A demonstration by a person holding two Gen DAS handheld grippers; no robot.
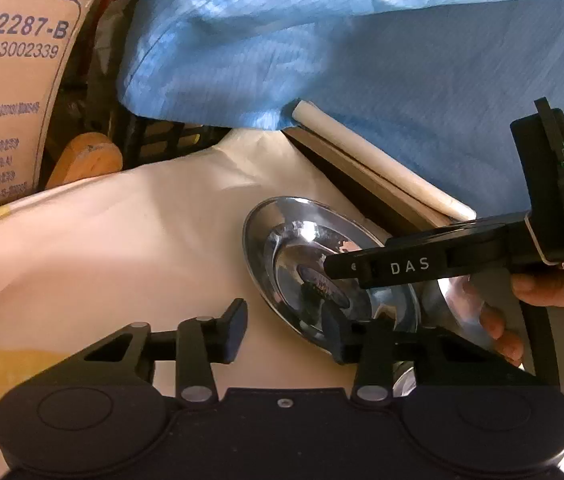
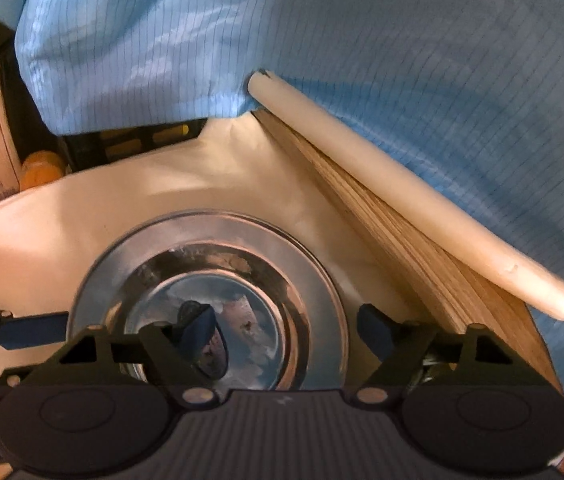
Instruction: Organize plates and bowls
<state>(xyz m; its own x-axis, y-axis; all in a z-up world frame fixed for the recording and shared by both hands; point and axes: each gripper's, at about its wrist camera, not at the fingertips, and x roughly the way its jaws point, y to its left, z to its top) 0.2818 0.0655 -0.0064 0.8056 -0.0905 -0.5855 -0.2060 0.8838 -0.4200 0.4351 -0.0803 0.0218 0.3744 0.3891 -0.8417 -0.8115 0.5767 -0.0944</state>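
Blue cloth hides the white rod's far end.

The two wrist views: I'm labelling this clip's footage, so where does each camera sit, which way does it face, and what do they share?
Left wrist: on the left gripper, looking forward and down at a steel plate on white cloth; the right gripper and the hand holding it cross from the right.
Right wrist: on the right gripper, looking steeply down into the plate; the left gripper's blue-looking finger enters at the left edge.
Shared: plate, cloth, white rod, blue fabric.
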